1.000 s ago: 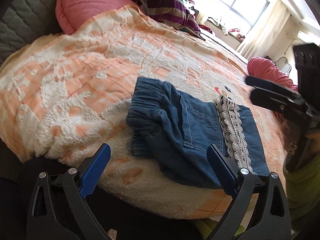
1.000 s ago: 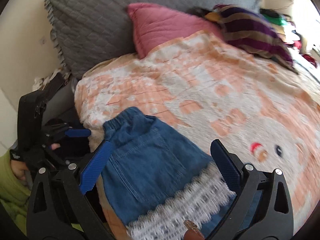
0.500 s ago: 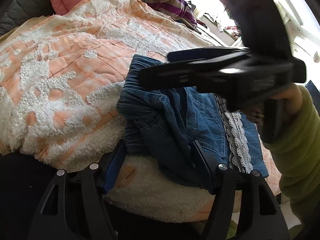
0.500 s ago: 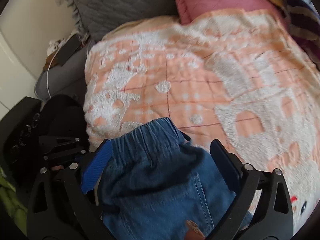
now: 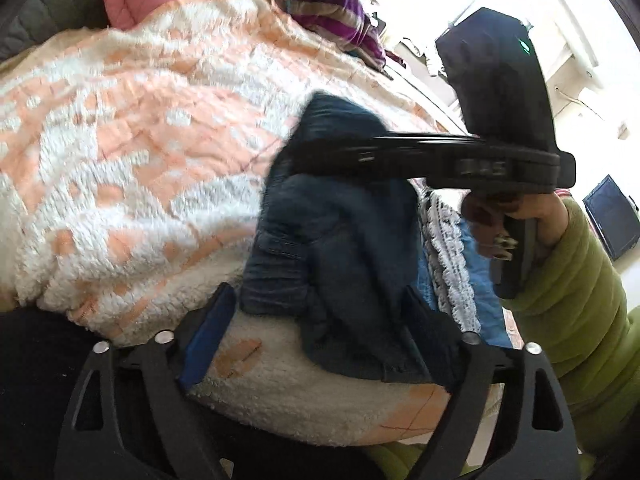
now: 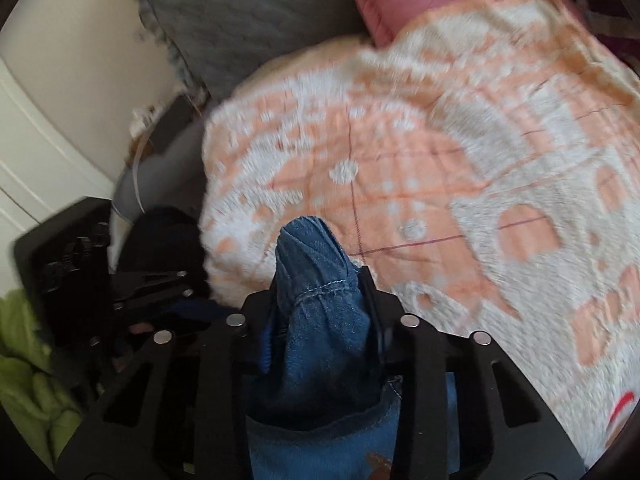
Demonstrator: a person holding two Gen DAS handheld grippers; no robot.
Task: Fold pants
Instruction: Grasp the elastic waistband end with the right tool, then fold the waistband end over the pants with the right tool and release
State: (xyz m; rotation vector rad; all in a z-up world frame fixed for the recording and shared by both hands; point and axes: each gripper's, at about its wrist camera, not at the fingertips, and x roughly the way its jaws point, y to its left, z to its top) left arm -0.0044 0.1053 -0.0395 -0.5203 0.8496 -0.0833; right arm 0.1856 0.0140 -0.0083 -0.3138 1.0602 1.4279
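Right gripper has just closed, pinching the pants (bunched denim); left gripper has just reopened, gaping

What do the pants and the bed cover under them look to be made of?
The pants look like blue denim: woven twill face, pale topstitched seams, and a white lace-like trim band visible in the left wrist view. The bed cover looks like a thick fleece or plush blanket: fuzzy, matte pile in an orange and white pattern. The exact fibres cannot be told.
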